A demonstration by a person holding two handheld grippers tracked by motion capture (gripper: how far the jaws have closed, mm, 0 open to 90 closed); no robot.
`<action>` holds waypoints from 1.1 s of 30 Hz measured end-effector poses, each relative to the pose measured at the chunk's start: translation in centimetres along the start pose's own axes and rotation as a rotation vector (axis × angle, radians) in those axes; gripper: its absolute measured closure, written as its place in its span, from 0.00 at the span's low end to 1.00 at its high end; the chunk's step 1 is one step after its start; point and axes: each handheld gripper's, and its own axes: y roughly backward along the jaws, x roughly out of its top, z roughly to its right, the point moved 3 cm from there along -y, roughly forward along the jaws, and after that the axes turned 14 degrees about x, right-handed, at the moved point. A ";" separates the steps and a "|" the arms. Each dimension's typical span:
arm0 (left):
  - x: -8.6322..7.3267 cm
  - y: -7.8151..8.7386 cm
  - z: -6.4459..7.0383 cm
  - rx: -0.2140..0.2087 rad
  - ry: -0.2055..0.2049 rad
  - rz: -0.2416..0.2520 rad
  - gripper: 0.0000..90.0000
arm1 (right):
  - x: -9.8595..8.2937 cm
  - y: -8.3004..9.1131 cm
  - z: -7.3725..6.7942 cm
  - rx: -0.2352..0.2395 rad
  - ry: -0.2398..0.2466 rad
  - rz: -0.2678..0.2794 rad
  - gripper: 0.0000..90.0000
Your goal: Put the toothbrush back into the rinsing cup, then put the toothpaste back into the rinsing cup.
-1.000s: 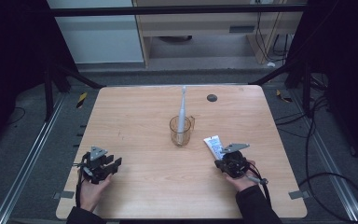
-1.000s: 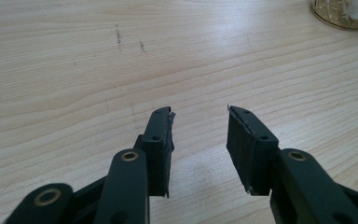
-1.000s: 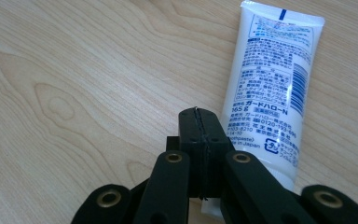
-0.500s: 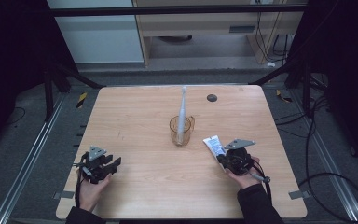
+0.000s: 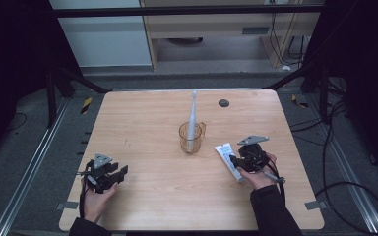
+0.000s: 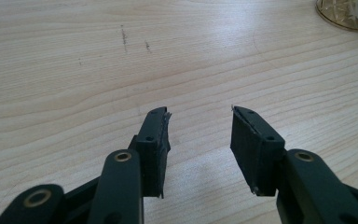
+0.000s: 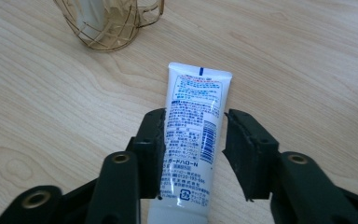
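Right gripper (image 7: 193, 140) open astride toothpaste tube (image 7: 193, 140), amber cup (image 7: 107, 23) just beyond.

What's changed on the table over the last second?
Little: the right claw shifted slightly around the white toothpaste tube, its jaws straddling it, one side not yet touching. The left claw, open, the amber plastic cup and white toothbrush stayed put.

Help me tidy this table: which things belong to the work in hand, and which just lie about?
In use: white printed toothpaste tube between the right tongs; amber clear plastic cup holding a white toothbrush.

Lying about: small dark round disc; open left tongs.
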 end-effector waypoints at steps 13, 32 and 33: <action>0.0 -0.1 0.1 -0.001 0.001 0.000 0.62 | 0.0 -1.9 0.5 0.002 -0.035 -0.045 0.49; 0.0 -0.2 0.1 0.007 -0.015 -0.004 0.62 | -0.1 -4.0 1.1 0.018 -0.038 -0.089 0.48; 0.0 -0.2 0.1 0.007 -0.015 -0.005 0.62 | -0.1 -4.1 1.1 0.019 -0.040 -0.092 0.48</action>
